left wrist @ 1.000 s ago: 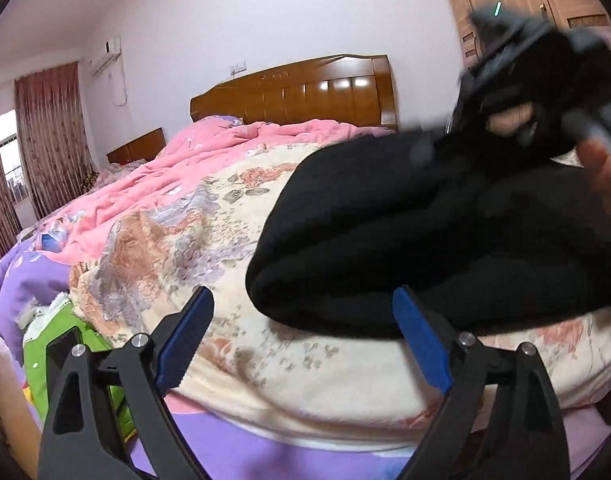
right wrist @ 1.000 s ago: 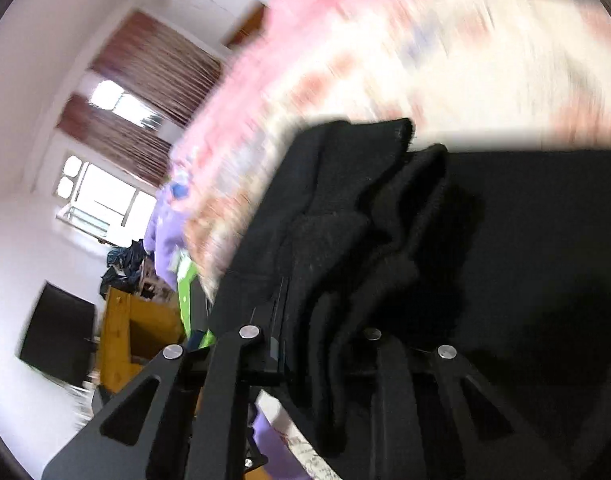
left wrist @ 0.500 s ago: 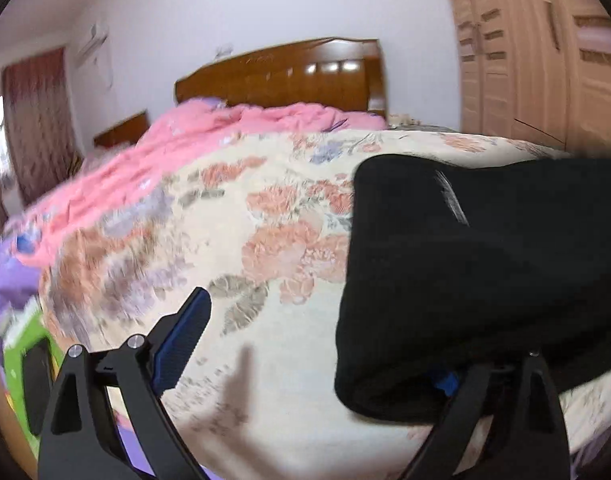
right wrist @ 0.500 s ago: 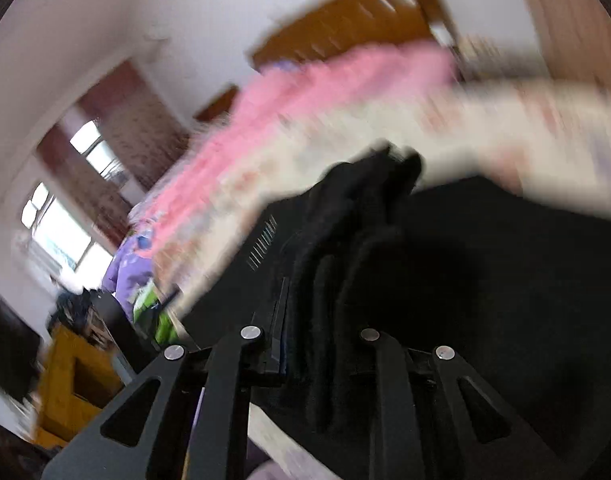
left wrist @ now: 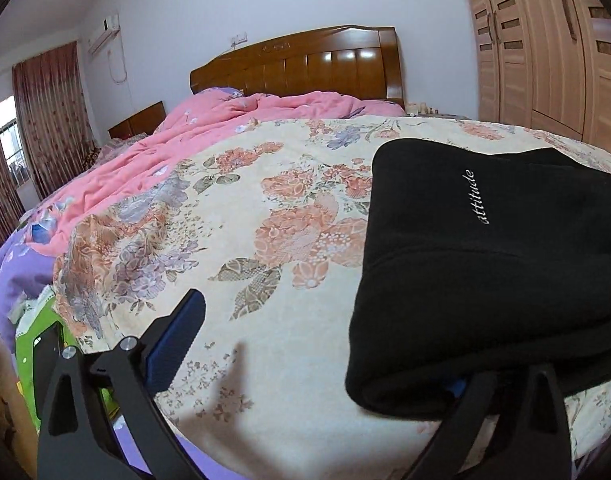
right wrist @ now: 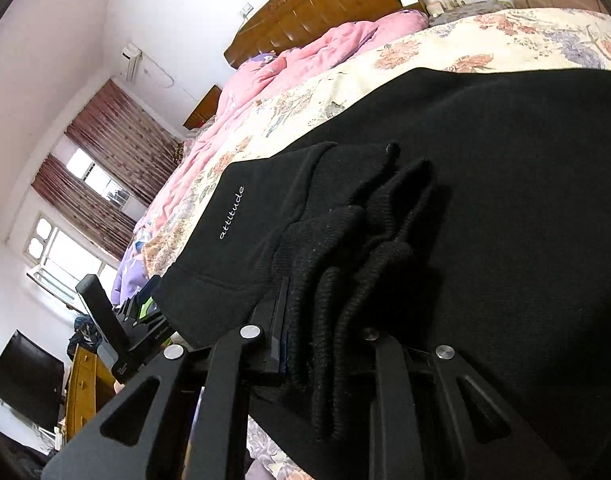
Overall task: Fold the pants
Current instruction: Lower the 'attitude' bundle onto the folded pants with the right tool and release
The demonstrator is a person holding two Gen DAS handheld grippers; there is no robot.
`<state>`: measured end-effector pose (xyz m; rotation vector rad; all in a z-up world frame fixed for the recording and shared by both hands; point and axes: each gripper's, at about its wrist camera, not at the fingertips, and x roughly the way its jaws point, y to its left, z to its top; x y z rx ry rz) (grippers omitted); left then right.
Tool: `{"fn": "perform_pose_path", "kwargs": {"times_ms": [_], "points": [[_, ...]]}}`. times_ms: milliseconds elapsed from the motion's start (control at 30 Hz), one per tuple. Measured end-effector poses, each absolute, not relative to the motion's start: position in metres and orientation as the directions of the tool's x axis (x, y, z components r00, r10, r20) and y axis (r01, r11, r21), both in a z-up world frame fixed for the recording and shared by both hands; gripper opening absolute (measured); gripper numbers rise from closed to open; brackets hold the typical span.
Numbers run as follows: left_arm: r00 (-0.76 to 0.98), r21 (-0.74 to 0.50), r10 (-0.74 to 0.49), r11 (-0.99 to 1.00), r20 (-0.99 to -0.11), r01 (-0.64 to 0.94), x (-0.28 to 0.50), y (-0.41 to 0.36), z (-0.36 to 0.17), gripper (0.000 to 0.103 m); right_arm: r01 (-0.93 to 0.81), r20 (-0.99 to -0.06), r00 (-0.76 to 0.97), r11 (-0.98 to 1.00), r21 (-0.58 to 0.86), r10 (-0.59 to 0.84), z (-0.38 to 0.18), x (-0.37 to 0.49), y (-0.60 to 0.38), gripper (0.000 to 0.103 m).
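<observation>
The black pants (left wrist: 485,280) lie folded at three o'clock of the left gripper (left wrist: 325,364) — its jaws opening, one finger under the hem. The right gripper (right wrist: 325,344) pinches the bunched cuffs (right wrist: 357,264) at twelve o'clock — nearer.

One pair of black pants (left wrist: 485,264), folded. One floral quilt (left wrist: 265,240), one pink duvet (left wrist: 153,168), one purple cover (left wrist: 21,256). One wooden headboard (left wrist: 305,64). One wardrobe (left wrist: 545,52). One air conditioner (left wrist: 103,34). Two curtains (right wrist: 117,140). One black TV screen (right wrist: 23,380). Two grippers: left gripper (left wrist: 317,352), right gripper (right wrist: 325,336).
</observation>
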<state>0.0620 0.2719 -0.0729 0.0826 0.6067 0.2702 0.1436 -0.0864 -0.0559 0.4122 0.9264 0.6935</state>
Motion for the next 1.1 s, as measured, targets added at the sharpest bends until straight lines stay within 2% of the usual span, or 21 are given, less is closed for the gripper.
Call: {"fn": "perform_pose_path", "kwargs": {"times_ms": [100, 233, 400, 567, 600, 633, 667, 700, 733, 800, 833, 900, 967, 1033, 1100], "points": [[0.788, 0.163, 0.274, 0.962, -0.552, -0.220, 0.062, 0.271, -0.073, 0.101, -0.375, -0.599, 0.428, 0.736, 0.564, 0.677, -0.043, 0.140, -0.083, 0.018], [0.792, 0.223, 0.289, 0.955, -0.537, -0.197, 0.061, 0.265, -0.071, 0.101, -0.316, -0.617, 0.415, 0.742, 0.592, 0.669, -0.056, 0.138, -0.087, 0.017], [0.799, 0.348, 0.334, 0.922, -0.501, -0.167, 0.058, 0.252, -0.069, 0.102, -0.334, -0.616, 0.464, 0.770, 0.544, 0.637, -0.043, 0.128, -0.089, 0.017], [0.794, 0.341, 0.322, 0.927, -0.515, -0.155, 0.059, 0.254, -0.070, 0.102, -0.306, -0.640, 0.450, 0.781, 0.544, 0.623, -0.057, 0.132, -0.093, 0.018], [0.790, 0.355, 0.320, 0.924, -0.524, -0.139, 0.057, 0.254, -0.068, 0.102, -0.314, -0.656, 0.452, 0.797, 0.516, 0.604, -0.054, 0.131, -0.092, 0.022], [0.789, 0.382, 0.314, 0.918, -0.528, -0.110, 0.053, 0.253, -0.066, 0.102, -0.327, -0.677, 0.450, 0.813, 0.482, 0.582, -0.046, 0.128, -0.091, 0.039], [0.791, 0.400, 0.309, 0.912, -0.527, -0.090, 0.048, 0.253, -0.063, 0.102, -0.326, -0.700, 0.458, 0.836, 0.441, 0.548, -0.040, 0.124, -0.091, 0.047], [0.793, 0.435, 0.318, 0.897, -0.519, -0.075, 0.039, 0.254, -0.058, 0.102, -0.316, -0.713, 0.501, 0.871, 0.377, 0.491, -0.029, 0.117, -0.095, 0.067], [0.794, 0.446, 0.316, 0.893, -0.519, -0.064, 0.032, 0.257, -0.052, 0.102, -0.313, -0.701, 0.549, 0.890, 0.332, 0.455, -0.022, 0.110, -0.097, 0.075], [0.802, 0.380, 0.240, 0.925, -0.547, -0.017, 0.018, 0.267, -0.034, 0.102, -0.328, -0.671, 0.646, 0.926, 0.188, 0.365, -0.003, 0.095, -0.092, 0.075], [0.822, 0.326, 0.208, 0.945, -0.530, -0.029, 0.012, 0.272, -0.018, 0.102, -0.351, -0.665, 0.656, 0.924, 0.150, 0.357, 0.001, 0.093, -0.084, 0.075], [0.853, 0.209, 0.133, 0.978, -0.504, -0.029, 0.012, 0.274, 0.009, 0.102, -0.403, -0.654, 0.657, 0.908, 0.114, 0.374, 0.008, 0.091, -0.064, 0.075], [0.870, 0.092, 0.001, 0.994, -0.493, 0.051, 0.026, 0.264, 0.027, 0.102, -0.458, -0.657, 0.642, 0.885, 0.084, 0.395, 0.009, 0.096, -0.033, 0.075], [0.866, 0.107, 0.006, 0.993, -0.499, 0.055, 0.048, 0.246, 0.027, 0.102, -0.493, -0.679, 0.628, 0.870, 0.030, 0.379, 0.002, 0.103, -0.003, 0.075], [0.825, 0.175, 0.056, 0.983, -0.562, 0.053, 0.080, 0.225, 0.008, 0.102, -0.506, -0.713, 0.606, 0.862, -0.004, 0.352, -0.008, 0.111, 0.016, 0.075]]}}
